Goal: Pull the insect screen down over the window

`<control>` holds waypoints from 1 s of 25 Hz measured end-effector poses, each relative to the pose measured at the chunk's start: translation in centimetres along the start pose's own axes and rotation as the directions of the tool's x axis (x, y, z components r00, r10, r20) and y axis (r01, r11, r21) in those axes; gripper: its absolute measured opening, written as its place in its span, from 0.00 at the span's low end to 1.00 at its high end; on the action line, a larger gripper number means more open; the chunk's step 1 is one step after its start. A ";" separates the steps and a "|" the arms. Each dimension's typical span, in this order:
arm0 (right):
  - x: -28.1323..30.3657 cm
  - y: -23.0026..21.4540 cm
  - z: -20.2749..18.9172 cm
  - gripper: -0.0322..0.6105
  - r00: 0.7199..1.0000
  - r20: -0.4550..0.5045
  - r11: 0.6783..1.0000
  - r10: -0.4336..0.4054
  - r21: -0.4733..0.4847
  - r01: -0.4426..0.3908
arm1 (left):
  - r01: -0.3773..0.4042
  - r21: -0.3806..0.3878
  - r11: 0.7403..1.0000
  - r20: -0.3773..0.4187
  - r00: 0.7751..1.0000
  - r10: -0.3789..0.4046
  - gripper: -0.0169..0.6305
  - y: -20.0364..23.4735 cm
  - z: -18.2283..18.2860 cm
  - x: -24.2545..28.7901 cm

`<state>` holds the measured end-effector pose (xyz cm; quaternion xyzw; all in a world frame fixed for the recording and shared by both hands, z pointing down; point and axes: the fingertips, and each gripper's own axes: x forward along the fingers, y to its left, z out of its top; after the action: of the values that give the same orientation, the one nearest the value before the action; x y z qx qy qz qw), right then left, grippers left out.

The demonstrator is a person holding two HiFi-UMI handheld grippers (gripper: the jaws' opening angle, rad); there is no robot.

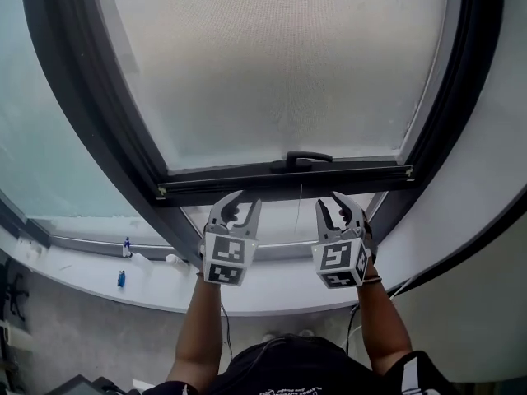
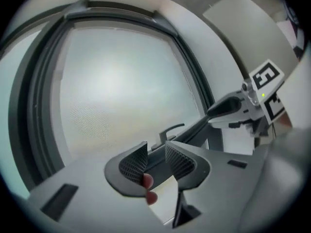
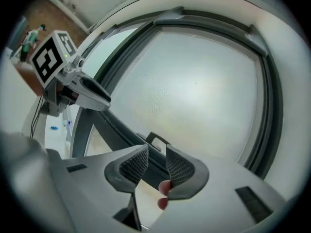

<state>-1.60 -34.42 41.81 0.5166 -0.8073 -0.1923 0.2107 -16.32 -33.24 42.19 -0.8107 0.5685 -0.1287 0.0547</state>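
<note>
Drawn most of the way down the dark-framed window (image 1: 90, 113): a pale grey fine-mesh insect screen (image 1: 280, 64), ending in a dark metal bottom bar (image 1: 239, 186) with a small black loop handle (image 1: 309, 158) at its middle. Below the bar, a strip of opening not yet covered, then the white sill (image 1: 272, 295).

Long axis of the bar side to side across the window, a touch higher at its right end in the head view. Directly beneath it, side by side and pointing up toward it: left tool (image 1: 240, 205) and right tool (image 1: 333, 202), tips close under the bar's lower edge but seemingly not touching. Handle between the two lines of approach, nearer the right tool. Between them, what looks like a thin cord (image 1: 300, 206) hanging from the bar, too fine to be sure of.

Both tools partly spread, jaws apart, nothing between the ribbed pads. In each gripper view, only the bar and handle visible beyond the gap.

Likely next: reach up and forward, close over the bar on either side of the handle, then draw straight down. Keep both ends level to avoid jamming in the side tracks.
</note>
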 end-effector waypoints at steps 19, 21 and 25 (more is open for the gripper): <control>-6.6 8.4 1.4 0.06 0.990 0.141 0.952 0.016 0.299 -0.058 | 0.020 -0.189 0.982 0.095 0.995 -0.002 0.03 -4.8 -5.4 -7.6; -7.0 8.8 2.8 0.06 0.983 0.181 0.951 0.026 0.298 -0.080 | -0.008 -0.207 0.978 0.113 0.993 0.032 0.03 -3.5 -4.0 -8.4; -8.6 8.1 3.8 0.06 0.975 0.221 0.930 0.028 0.353 -0.106 | -0.067 -0.202 0.977 0.151 0.984 0.098 0.03 -2.7 -0.6 -10.1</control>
<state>-6.49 -23.03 41.66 0.4950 -0.8640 -0.0867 0.0310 -17.25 -22.85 41.93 -0.7955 0.6055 -0.0042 0.0250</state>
